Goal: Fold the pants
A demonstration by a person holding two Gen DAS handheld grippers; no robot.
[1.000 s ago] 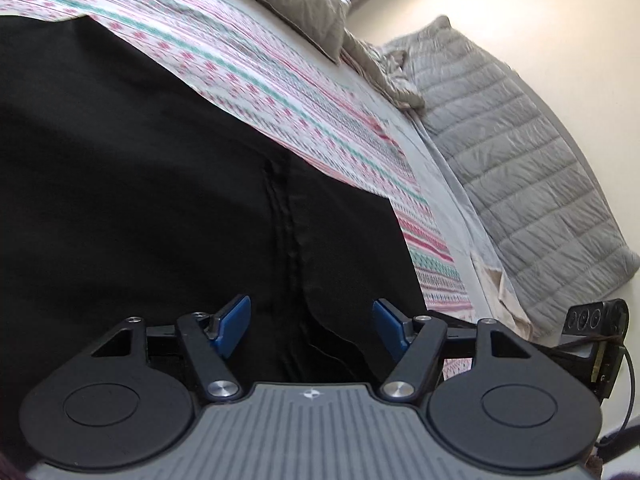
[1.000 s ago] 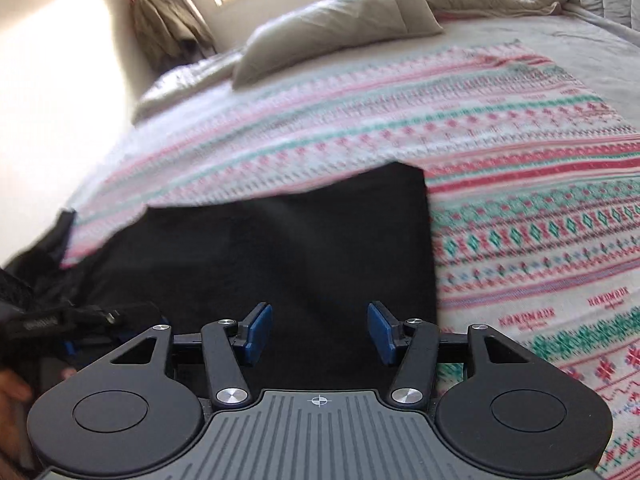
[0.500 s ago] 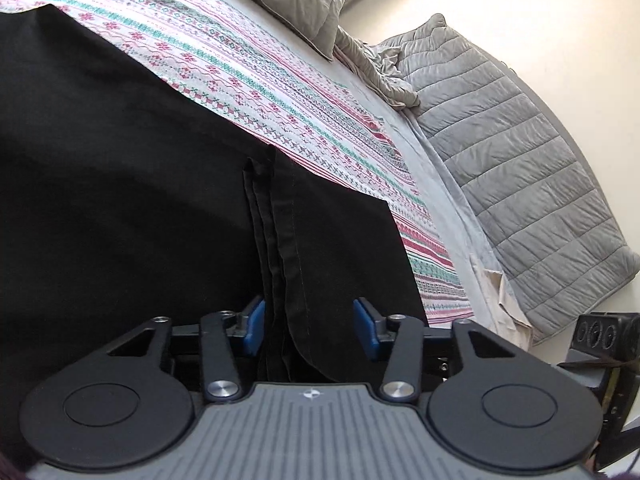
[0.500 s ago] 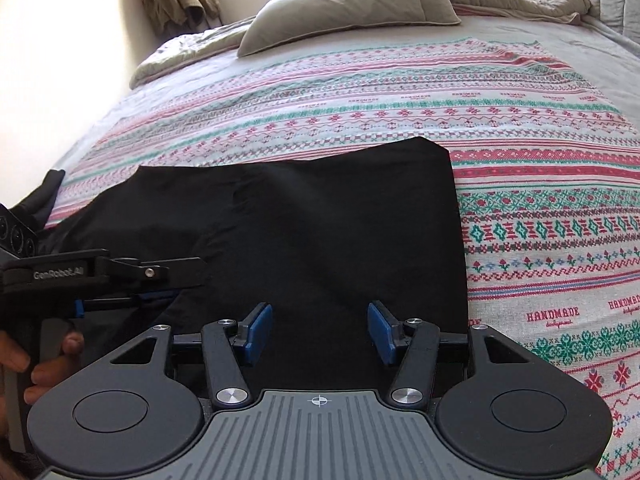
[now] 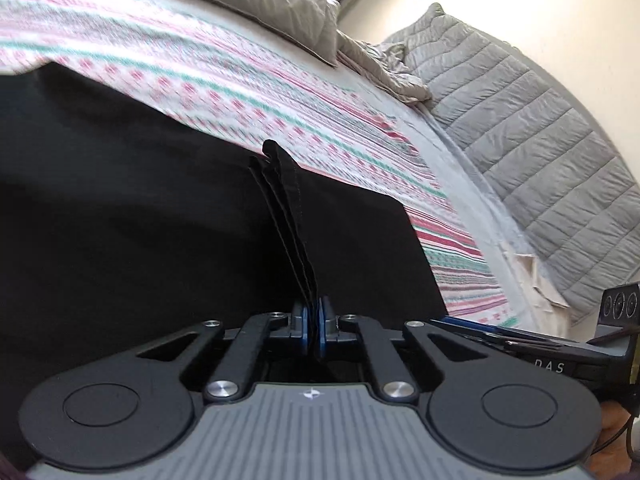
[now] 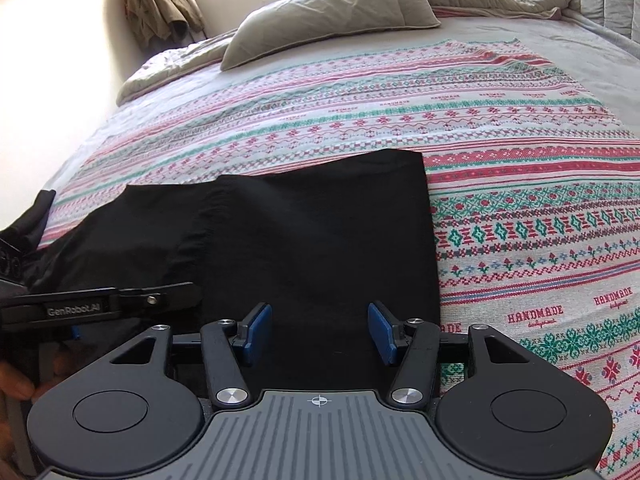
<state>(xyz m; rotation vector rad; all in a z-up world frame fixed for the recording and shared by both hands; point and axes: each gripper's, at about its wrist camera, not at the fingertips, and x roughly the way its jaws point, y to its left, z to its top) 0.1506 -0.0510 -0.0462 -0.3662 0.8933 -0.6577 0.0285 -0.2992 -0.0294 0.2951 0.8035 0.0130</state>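
Note:
Black pants [image 6: 320,240] lie on a patterned red, green and white blanket [image 6: 520,184] on the bed, partly folded with a straight right edge. My left gripper [image 5: 314,320] is shut on a layered edge of the pants [image 5: 288,220], which rises from the pads as a thin ridge. It also shows at the left of the right wrist view [image 6: 120,300]. My right gripper [image 6: 320,332] is open and empty, low over the near edge of the pants, its blue pads [image 6: 258,330] apart.
A grey pillow [image 6: 332,12] lies at the head of the bed. A grey quilted cover [image 5: 540,140] stands along the bed's far side. The right gripper's body [image 5: 560,352] shows at the right of the left wrist view.
My left gripper has closed from open onto the layered pants edge and lifted it a little. My right gripper stays open and has drawn back slightly over the near edge.

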